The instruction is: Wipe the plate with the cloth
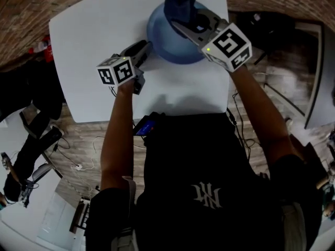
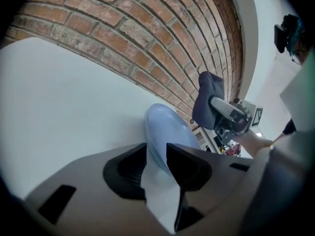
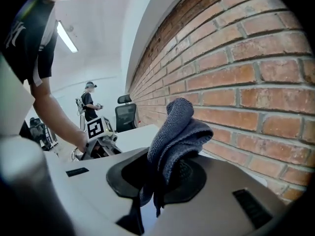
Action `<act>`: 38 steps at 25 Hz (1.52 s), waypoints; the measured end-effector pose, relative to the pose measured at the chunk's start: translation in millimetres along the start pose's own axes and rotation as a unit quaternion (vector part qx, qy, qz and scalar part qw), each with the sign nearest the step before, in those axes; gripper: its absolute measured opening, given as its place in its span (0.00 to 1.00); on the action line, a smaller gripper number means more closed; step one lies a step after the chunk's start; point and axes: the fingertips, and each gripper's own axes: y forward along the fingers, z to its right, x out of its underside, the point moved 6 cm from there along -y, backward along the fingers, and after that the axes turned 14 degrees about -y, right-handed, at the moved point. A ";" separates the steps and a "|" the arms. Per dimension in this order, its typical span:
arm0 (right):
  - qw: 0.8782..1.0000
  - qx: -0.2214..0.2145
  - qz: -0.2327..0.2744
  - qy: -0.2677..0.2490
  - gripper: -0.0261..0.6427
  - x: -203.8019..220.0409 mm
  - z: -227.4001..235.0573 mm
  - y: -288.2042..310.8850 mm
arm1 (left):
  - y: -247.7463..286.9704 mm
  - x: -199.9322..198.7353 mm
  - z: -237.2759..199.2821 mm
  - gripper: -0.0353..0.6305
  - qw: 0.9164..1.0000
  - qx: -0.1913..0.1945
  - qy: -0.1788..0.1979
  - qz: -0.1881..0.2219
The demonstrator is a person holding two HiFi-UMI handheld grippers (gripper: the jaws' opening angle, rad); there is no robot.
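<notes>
A light blue plate (image 1: pixel 172 48) lies on the white table (image 1: pixel 89 46) near its far edge. My left gripper (image 1: pixel 148 47) rests low at the plate's left rim, jaws open. In the left gripper view the plate (image 2: pixel 160 127) shows in the gap of the left gripper (image 2: pixel 156 149), and the pads do not press on it. A dark blue cloth (image 1: pixel 178 7) is bunched in my right gripper (image 1: pixel 178 24), which is shut on it above the plate's far part. The cloth (image 3: pixel 179 132) stands up out of the right gripper (image 3: pixel 165 156).
A brick wall (image 3: pixel 236 73) runs just behind the table. A small dark device with a blue screen (image 1: pixel 145 125) sits at the table's near edge. Cables lie on the wooden floor (image 1: pixel 84 161). An office chair (image 3: pixel 125 114) and a person (image 3: pixel 90 100) are far off.
</notes>
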 end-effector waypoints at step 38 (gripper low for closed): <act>0.966 0.011 -0.235 -0.104 0.15 90.1 15.4 89.5 | 20.6 8.7 2.1 0.15 0.997 -0.054 -0.050 0.013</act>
